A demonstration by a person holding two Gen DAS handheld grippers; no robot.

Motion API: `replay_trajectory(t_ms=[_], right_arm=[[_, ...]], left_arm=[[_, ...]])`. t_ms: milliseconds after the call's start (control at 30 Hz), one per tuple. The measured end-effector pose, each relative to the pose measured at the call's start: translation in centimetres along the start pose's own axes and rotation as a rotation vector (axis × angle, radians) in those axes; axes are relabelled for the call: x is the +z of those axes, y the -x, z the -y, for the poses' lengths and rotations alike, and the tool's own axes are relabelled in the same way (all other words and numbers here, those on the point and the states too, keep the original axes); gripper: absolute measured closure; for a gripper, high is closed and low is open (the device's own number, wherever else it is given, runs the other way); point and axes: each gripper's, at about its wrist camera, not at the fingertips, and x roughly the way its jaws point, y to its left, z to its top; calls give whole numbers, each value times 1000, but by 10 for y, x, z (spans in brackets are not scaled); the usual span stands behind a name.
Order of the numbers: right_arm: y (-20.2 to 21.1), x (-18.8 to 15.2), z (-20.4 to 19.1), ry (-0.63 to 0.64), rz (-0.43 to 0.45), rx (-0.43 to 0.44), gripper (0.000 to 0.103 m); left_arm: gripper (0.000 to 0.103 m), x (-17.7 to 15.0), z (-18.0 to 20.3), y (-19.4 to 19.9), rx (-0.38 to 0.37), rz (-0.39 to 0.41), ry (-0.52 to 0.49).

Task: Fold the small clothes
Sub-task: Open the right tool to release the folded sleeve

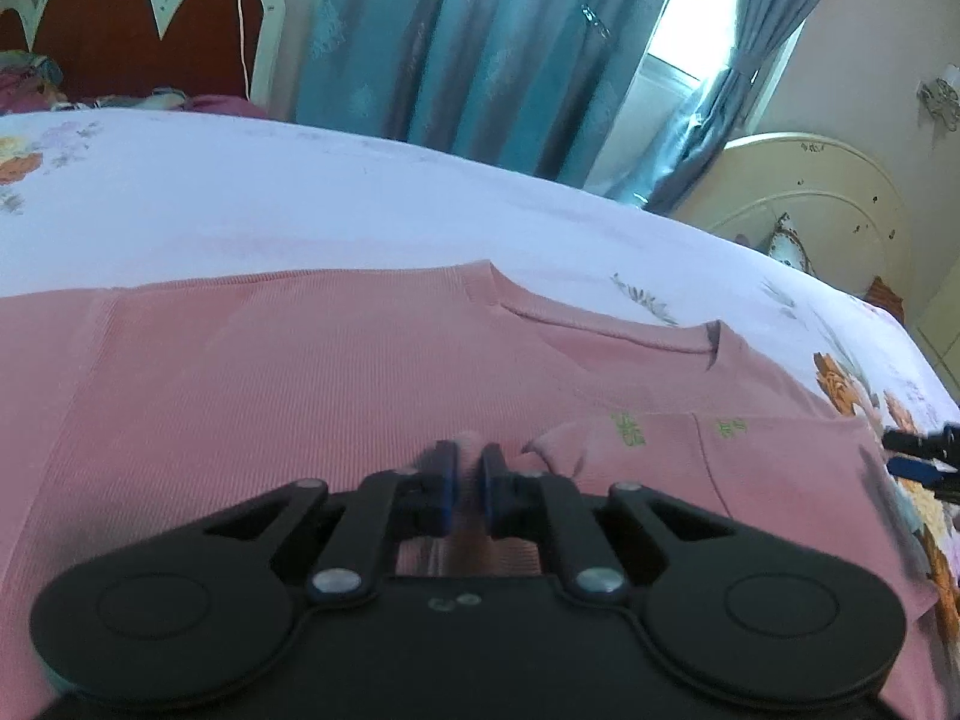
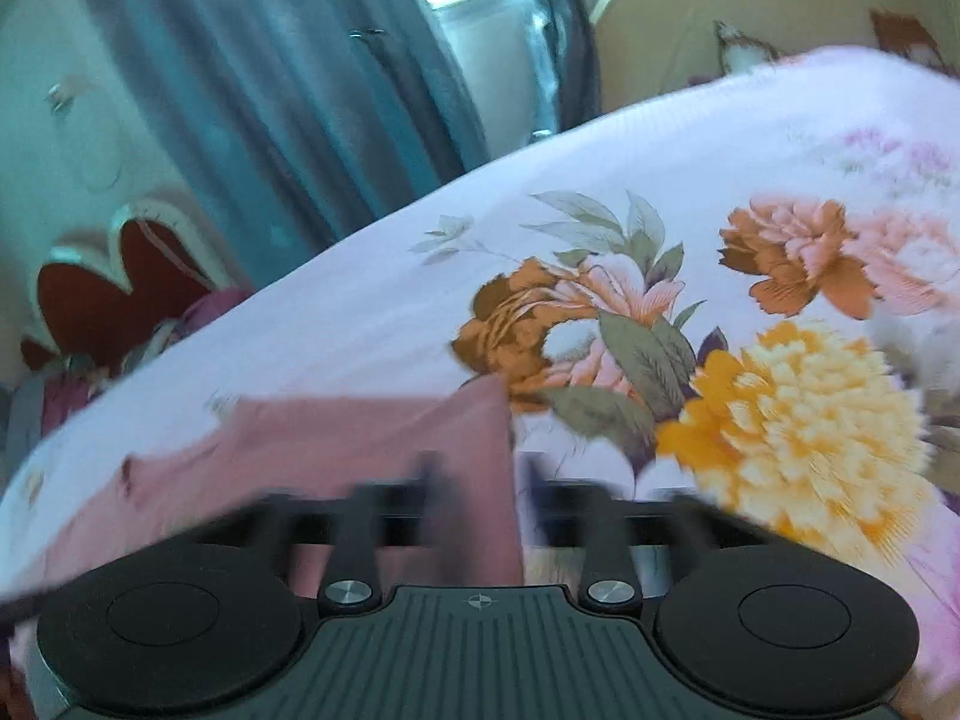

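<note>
With the pink ribbed top (image 1: 336, 372) spread on the floral bedsheet (image 1: 300, 198), keep your left gripper (image 1: 467, 468) pinched on its fabric and bring your parted, empty right gripper (image 2: 480, 480) squarely onto the hem.

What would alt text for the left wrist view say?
A black two-finger left gripper, jaws nearly shut, pinches a small fold of a pink ribbed knit shirt lying flat on a white floral bedsheet. Teal curtains hang behind the bed.
</note>
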Motion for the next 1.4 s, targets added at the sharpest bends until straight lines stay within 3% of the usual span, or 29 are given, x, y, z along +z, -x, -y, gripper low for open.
replay_trajectory(t_ms=[33, 100, 167, 233, 267, 300, 367, 467, 533, 567, 600, 667, 700, 733, 833, 933, 1033, 1233, 1400], right_arm=[[-6, 4, 2, -2, -8, 16, 50], [-13, 8, 4, 8, -22, 28, 51], [-21, 10, 8, 1, -41, 41, 65], [-29, 11, 11, -15, -61, 40, 77], [-31, 11, 10, 1, -67, 44, 87], [-29, 11, 6, 36, -57, 32, 98], [-17, 9, -7, 153, 10, 24, 98], [-31, -3, -4, 210, -19, -13, 97], [-30, 2, -6, 205, -42, -19, 96], [-25, 4, -9, 215, -34, -40, 93], [-19, 4, -12, 231, -2, -61, 86], [-2, 5, -18, 262, 58, -55, 86], [1, 7, -22, 276, 55, -43, 86], [3, 5, -27, 311, 48, -41, 93], [-9, -2, -39, 372, -22, -65, 98], [-18, -14, -38, 374, -97, -110, 98], [4, -32, -38, 391, -108, -125, 98], [67, -90, -32, 418, -115, -154, 98], [99, -95, -45, 362, -12, -118, 97]], left_arm=[[93, -1, 1, 0, 5, 1, -3], [80, 0, 0, 2, 14, 3, 0], [76, 1, 1, 0, -3, 3, 8], [85, 3, 2, -4, -16, -3, -6], [97, 4, 2, -4, -30, 2, -17], [97, 3, 3, 4, -17, 59, -14], [97, 0, 2, 19, 1, 157, -17], [96, -13, -7, 4, 28, 75, -2], [94, -12, -11, 4, 2, 73, 2], [87, -8, -13, 6, -3, 61, 9], [72, -5, -14, 10, 18, 67, 16], [60, -2, -13, 29, 101, 147, 0], [60, -1, -8, 38, 99, 197, -27], [60, 2, 1, 43, 59, 211, -63], [58, 3, 45, 34, -13, 159, -214], [47, -10, 80, 17, -27, 72, -339], [49, -31, 82, 16, -28, 3, -313], [49, -60, 79, 47, -40, 26, -319], [43, -58, 70, 61, -19, 56, -263]])
